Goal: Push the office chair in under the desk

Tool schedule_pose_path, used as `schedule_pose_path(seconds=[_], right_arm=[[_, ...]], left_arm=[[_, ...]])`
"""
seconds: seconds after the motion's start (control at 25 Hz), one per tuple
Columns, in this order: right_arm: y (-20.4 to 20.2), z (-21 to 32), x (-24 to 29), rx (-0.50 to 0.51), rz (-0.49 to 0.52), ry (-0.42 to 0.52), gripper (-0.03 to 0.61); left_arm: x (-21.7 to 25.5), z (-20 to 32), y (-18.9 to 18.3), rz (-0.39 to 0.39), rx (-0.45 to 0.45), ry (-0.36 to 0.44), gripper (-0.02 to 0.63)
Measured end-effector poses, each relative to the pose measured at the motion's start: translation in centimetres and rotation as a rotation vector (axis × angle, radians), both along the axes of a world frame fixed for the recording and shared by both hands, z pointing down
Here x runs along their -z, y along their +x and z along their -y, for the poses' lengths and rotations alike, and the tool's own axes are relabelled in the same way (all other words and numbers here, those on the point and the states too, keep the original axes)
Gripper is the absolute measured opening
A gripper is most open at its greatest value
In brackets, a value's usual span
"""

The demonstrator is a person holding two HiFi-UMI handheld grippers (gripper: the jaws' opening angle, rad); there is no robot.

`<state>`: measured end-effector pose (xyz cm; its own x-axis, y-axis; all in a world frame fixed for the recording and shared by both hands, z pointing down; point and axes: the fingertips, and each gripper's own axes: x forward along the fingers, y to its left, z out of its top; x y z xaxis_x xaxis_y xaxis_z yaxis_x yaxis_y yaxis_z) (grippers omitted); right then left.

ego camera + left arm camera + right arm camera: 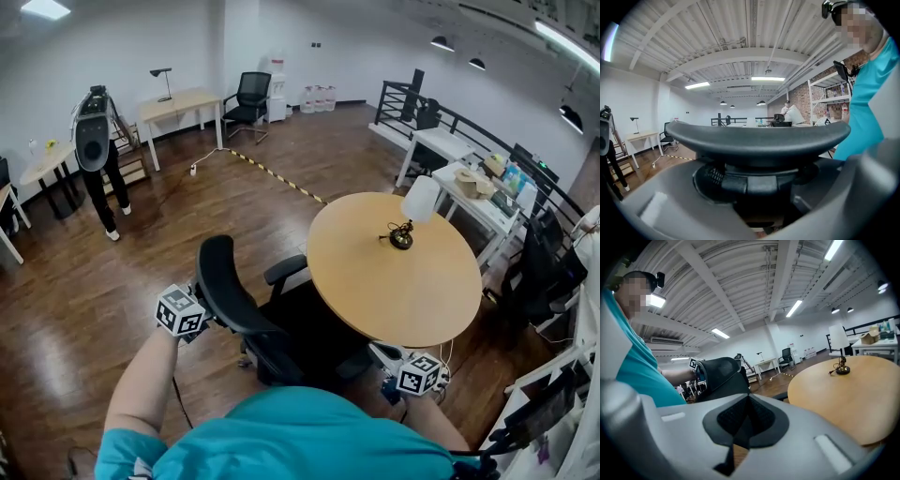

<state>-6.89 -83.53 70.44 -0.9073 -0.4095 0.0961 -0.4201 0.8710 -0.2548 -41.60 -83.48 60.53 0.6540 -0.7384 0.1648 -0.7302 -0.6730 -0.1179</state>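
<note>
A black office chair (246, 314) stands at the near side of a round wooden desk (375, 281), its seat partly under the desk's edge and its backrest (220, 281) toward me. My left gripper (202, 317) is at the backrest's left edge. In the left gripper view the backrest's curved black rim (757, 138) spans the space between the grey jaws, and my left gripper (757, 187) is shut on it. My right gripper (405, 367) is low at the chair's right side by the desk's rim. The pads of my right gripper (743, 427) meet with nothing between them.
A small lamp (412, 211) stands on the desk. A person in black (98, 159) stands at the far left. Another chair (248, 98) and desks line the back wall. A striped cable cover (277, 173) crosses the floor. Cluttered white tables (469, 183) stand at the right.
</note>
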Motion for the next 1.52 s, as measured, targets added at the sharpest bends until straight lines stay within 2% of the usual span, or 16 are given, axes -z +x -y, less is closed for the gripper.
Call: schedule_pose_path(seconds=[0.16, 0.44, 0.6, 0.76, 0.88, 1.04, 1.16, 1.24, 1.4, 1.52], right_arm=[[1.4, 0.9, -0.1, -0.003, 0.002, -0.012, 0.000], [1.3, 0.9, -0.5, 0.037, 0.016, -0.002, 0.000], [1.2, 0.8, -1.2, 0.064, 0.038, -0.026, 0.000], [1.8, 1.4, -2.7, 0.083, 0.063, -0.062, 0.000], [1.2, 0.8, -2.9, 0.099, 0.072, -0.065, 0.000], [-0.4, -4.6, -1.7, 0.116, 0.069, -0.050, 0.000], [-2.0, -10.4, -1.4, 0.104, 0.048, -0.032, 0.000], [-1.5, -14.3, -1.1, 0.099, 0.042, -0.021, 0.000], [1.2, -21.5, -2.0, 0.137, 0.030, -0.022, 0.000], [-1.0, -26.7, -2.5, 0.181, 0.014, -0.042, 0.000]], left_arm=[[0.3, 0.4, 0.2, -0.001, -0.004, -0.001, 0.420], [-0.3, -0.1, 0.5, -0.010, 0.011, 0.007, 0.420], [-0.4, 0.1, 1.3, -0.016, 0.023, 0.003, 0.420], [0.0, 0.0, 2.4, -0.052, 0.078, -0.021, 0.426], [0.1, -1.8, 0.9, -0.106, 0.155, -0.019, 0.425], [-1.2, -8.6, -2.9, -0.194, 0.253, -0.032, 0.358], [-2.1, -15.8, -4.8, -0.259, 0.248, -0.007, 0.300], [-2.5, -20.6, -3.4, -0.298, 0.224, 0.007, 0.250], [-3.1, -30.2, 2.4, -0.335, 0.195, 0.024, 0.163], [-3.7, -37.0, 1.6, -0.342, 0.208, 0.027, 0.107]])
